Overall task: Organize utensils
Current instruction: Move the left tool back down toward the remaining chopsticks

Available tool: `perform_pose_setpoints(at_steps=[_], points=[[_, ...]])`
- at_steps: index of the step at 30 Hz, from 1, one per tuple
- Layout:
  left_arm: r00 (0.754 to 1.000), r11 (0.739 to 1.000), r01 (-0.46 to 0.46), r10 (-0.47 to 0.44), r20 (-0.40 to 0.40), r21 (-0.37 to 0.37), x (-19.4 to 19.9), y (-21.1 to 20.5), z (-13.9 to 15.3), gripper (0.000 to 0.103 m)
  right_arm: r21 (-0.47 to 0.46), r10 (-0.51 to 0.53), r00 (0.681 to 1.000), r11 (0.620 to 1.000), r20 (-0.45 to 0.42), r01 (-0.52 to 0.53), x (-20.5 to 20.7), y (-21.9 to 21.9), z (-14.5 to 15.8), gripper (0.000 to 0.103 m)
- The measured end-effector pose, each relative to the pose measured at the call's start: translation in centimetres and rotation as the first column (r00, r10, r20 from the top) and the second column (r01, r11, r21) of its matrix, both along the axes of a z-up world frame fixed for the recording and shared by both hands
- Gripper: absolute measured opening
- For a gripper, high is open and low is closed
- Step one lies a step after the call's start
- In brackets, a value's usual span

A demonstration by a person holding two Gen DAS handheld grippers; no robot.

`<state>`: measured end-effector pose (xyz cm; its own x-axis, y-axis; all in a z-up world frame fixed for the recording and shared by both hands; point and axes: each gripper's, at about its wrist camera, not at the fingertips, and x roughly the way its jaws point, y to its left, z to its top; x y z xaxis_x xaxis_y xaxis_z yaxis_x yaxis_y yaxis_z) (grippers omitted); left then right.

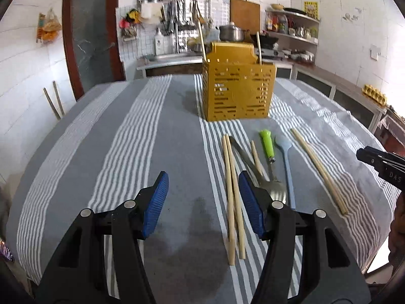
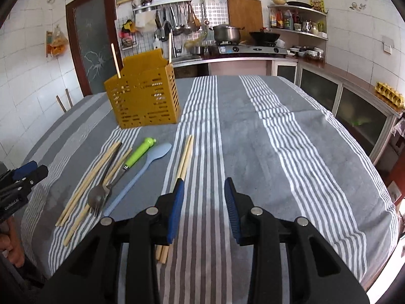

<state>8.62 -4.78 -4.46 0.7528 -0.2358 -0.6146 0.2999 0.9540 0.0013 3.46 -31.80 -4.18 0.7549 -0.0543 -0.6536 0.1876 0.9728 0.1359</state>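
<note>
A yellow slotted utensil holder [image 1: 238, 91] [image 2: 144, 96] stands on the striped cloth with two chopsticks upright in it. In front of it lie a chopstick pair [image 1: 233, 195] [image 2: 88, 179], a metal fork [image 1: 277, 192] [image 2: 97, 198], a green-handled utensil [image 1: 267, 143] [image 2: 139, 152], a blue spoon [image 1: 286, 162] [image 2: 141, 174] and a second chopstick pair [image 1: 319, 172] [image 2: 186, 157]. My left gripper [image 1: 203, 174] [image 2: 38, 168] hovers open just left of the first pair. My right gripper [image 2: 204, 180] [image 1: 367, 155] is open, its left finger over the second pair, nothing between its pads.
The grey and white striped cloth [image 2: 278, 152] covers the whole table. A kitchen counter with a stove and pots [image 2: 227, 34] runs behind it, shelves [image 2: 298, 22] at the back right, a low cabinet [image 2: 354, 101] along the right. A person's hand [image 2: 11, 248] shows at the left edge.
</note>
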Motion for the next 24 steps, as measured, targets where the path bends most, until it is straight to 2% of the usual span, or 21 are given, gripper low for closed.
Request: perform_pose_setpoints(at_steps=[16, 24], points=[[0.991, 0.999, 0.013, -0.006, -0.131, 0.051, 6.7, -2.1, -3.5, 0.056, -0.017, 0.043, 0.993, 0.999, -0.114, -0.046, 6.6, 1.3, -2.6, 0.032], [0.982, 0.999, 0.038, -0.033, -0.187, 0.024, 8.0, -2.1, -4.7, 0.055, -0.024, 0.045, 0.985, 0.998, -0.169, -0.050, 7.9, 1.9, -3.5, 0.032]])
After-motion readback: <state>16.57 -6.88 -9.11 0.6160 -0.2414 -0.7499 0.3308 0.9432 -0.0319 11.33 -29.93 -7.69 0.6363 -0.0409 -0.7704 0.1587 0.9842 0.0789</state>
